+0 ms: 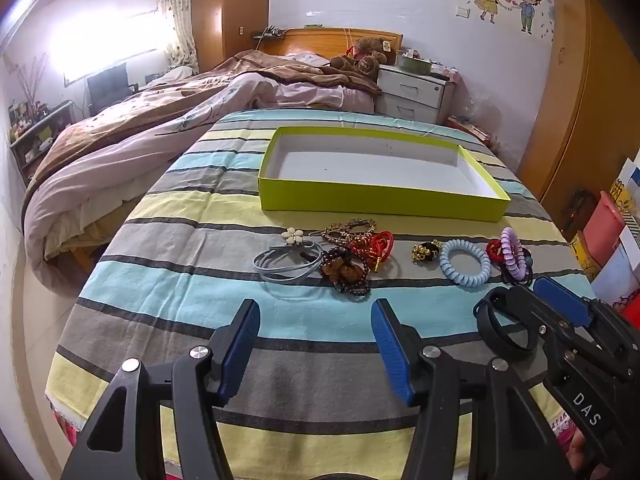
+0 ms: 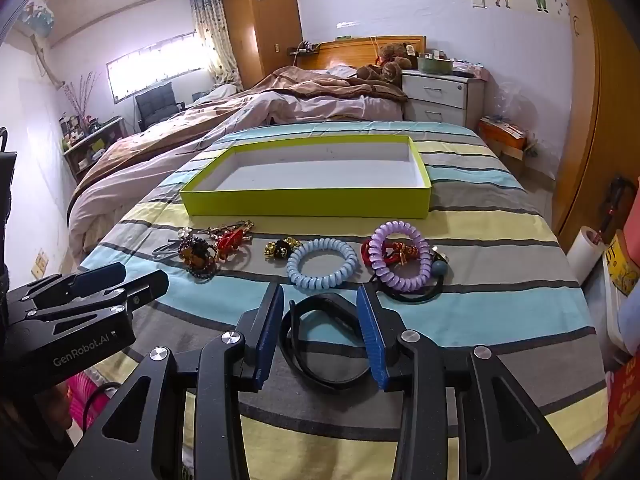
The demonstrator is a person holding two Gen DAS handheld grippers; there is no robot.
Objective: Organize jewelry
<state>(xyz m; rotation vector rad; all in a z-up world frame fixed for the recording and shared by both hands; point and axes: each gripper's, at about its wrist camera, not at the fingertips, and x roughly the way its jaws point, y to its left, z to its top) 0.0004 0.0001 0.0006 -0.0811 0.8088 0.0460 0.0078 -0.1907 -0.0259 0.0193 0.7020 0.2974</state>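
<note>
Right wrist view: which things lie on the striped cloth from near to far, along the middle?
Black band between the right gripper fingers → blue coil tie → green box.

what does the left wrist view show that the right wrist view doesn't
Only the left wrist view shows the grey headband clearly, lying whole beside the white flower clip, and the open left gripper over bare cloth.

Only the right wrist view shows the black band whole, lying between the right gripper fingers, jaws apart, plus a paper roll at the right.

Both show the empty green box, the blue coil tie, and the purple coil tie on the striped cloth.
</note>
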